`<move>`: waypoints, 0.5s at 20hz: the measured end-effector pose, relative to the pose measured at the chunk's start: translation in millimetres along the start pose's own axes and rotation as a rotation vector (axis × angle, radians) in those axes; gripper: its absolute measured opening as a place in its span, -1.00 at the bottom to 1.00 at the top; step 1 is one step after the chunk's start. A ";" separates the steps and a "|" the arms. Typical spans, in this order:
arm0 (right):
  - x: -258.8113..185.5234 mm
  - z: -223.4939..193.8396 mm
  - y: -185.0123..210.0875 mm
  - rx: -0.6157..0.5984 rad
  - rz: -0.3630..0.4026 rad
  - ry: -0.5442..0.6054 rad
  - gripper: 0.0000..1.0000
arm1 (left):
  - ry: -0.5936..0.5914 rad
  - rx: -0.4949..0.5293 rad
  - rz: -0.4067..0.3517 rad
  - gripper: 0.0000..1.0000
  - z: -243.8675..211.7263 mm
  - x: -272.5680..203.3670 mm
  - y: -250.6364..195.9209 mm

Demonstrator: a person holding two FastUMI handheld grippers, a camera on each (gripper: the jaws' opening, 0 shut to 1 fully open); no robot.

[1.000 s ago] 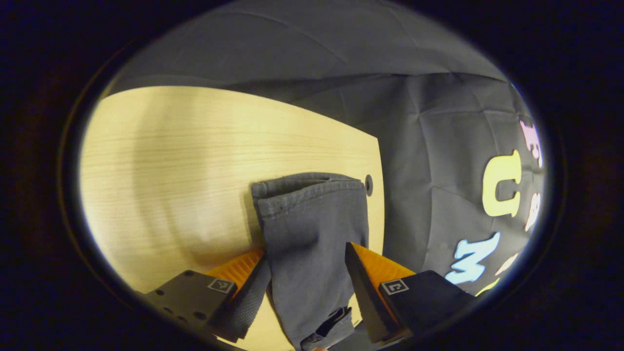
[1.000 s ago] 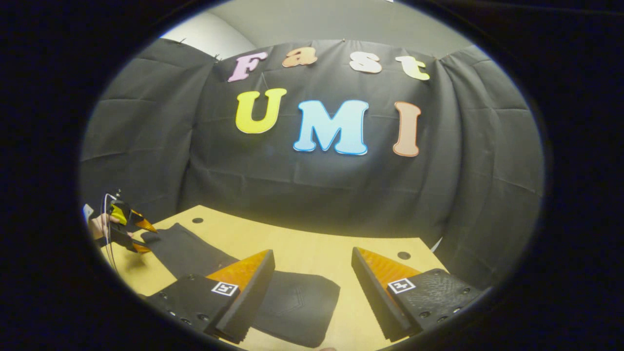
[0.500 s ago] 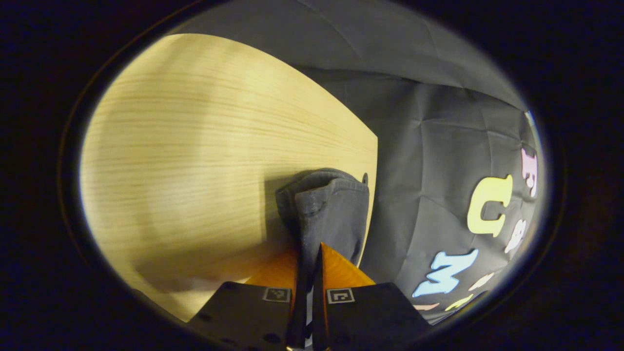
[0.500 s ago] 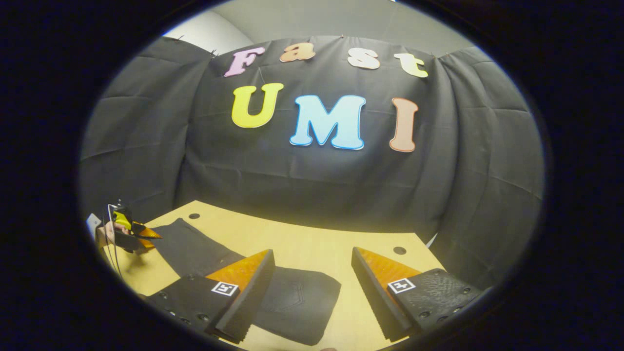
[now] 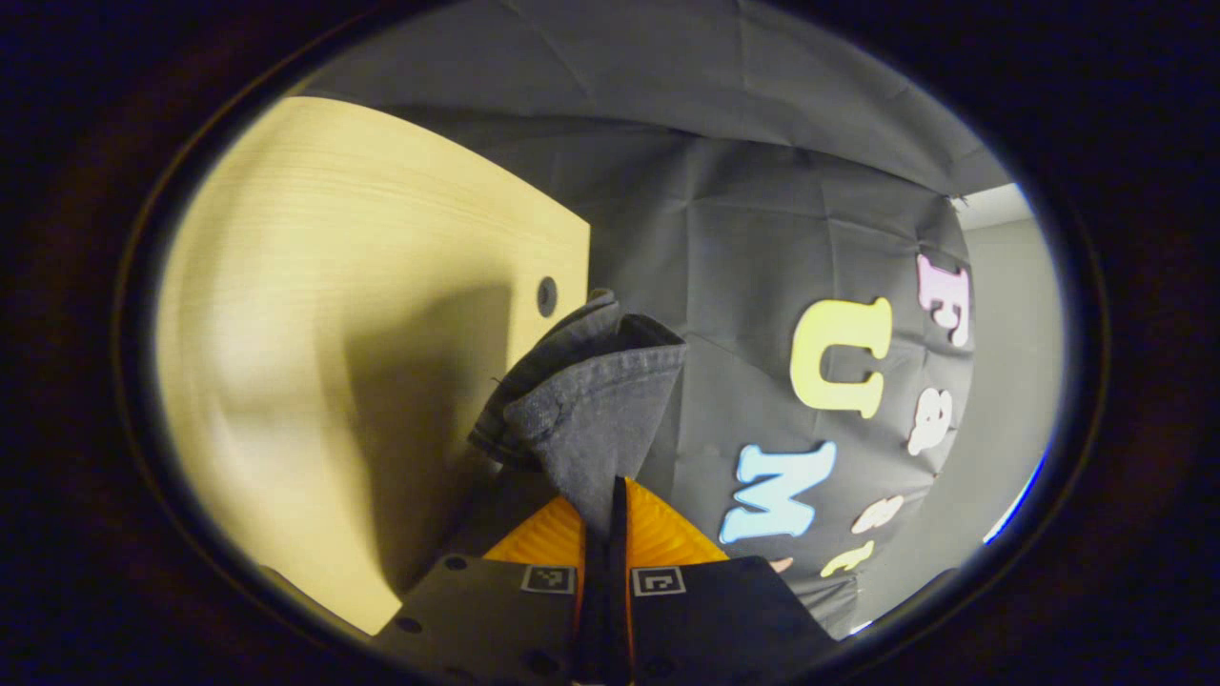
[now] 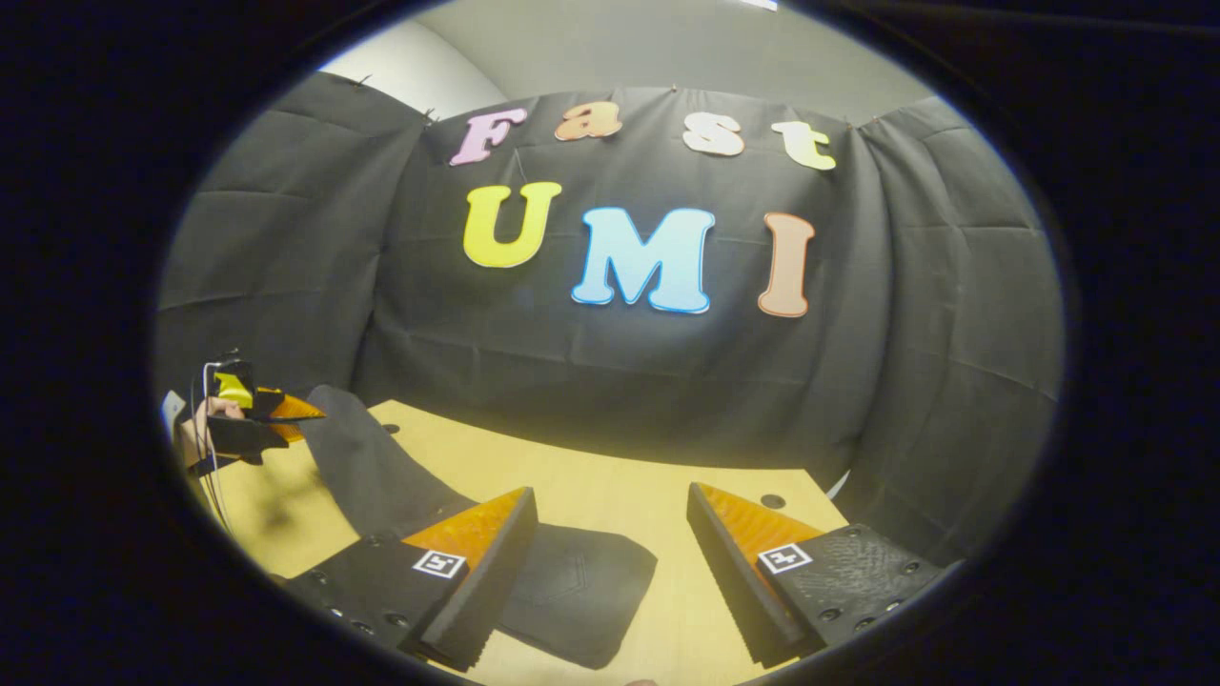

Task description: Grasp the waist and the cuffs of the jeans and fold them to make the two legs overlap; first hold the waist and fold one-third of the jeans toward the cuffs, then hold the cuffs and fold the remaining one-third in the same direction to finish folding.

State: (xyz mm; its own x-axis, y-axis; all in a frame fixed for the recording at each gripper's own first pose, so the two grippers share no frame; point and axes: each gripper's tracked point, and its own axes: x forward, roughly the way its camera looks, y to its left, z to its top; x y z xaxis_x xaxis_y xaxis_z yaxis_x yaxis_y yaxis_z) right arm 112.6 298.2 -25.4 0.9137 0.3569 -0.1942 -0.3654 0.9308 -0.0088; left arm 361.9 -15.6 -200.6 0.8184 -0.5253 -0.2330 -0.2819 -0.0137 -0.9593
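Note:
Dark grey jeans (image 6: 572,591) lie on the light wooden table (image 6: 610,486), the waist end folded over near my right gripper. My left gripper (image 5: 618,491) is shut on the cuffs (image 5: 591,400), which hang bunched above the table. In the right gripper view that left gripper (image 6: 286,414) shows at far left in a hand, holding the cuff end of the leg (image 6: 353,457) lifted off the table. My right gripper (image 6: 610,505) stands open just above the folded part, with nothing between its fingers.
The black cloth wall (image 6: 620,362) stands close behind the table's far edge. Small round holes (image 6: 770,500) mark the table's corners, one (image 5: 546,295) near the lifted cuffs. Bare table (image 5: 334,314) stretches left of the cuffs in the left gripper view.
My left gripper closed on the cuffs and lifted them off the table, swinging up and to the side. The right gripper stayed open in place.

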 end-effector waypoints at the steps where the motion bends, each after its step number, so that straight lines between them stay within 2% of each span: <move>1: -0.8 3.8 -1.1 0.004 0.006 -0.009 0.89 | 0.011 0.017 -0.011 -0.85 -21.4 -2.5 -10.8; 4: -2.0 14.2 -16.7 0.047 0.015 -0.041 0.90 | 0.048 0.132 -0.012 -0.85 -104.7 -13.6 -41.3; 6: -3.8 23.5 -32.8 0.095 0.012 -0.073 0.89 | 0.085 0.240 -0.002 -0.85 -183.0 -11.1 -56.4; 8: -7.8 21.4 -50.3 0.110 0.025 -0.085 0.87 | 0.104 0.342 0.030 -0.85 -259.2 -5.6 -52.2; 10: -6.8 11.6 -70.4 0.104 0.037 -0.072 0.89 | 0.155 0.494 0.104 -0.84 -346.4 2.8 -16.1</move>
State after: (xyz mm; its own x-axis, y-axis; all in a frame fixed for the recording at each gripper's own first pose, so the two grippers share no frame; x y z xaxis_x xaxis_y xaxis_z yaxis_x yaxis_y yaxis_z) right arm 134.1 231.2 -12.1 0.9118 0.3921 -0.1216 -0.3819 0.9188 0.0997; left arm 195.3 -311.6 -130.6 0.7045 -0.6227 -0.3406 -0.0577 0.4281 -0.9019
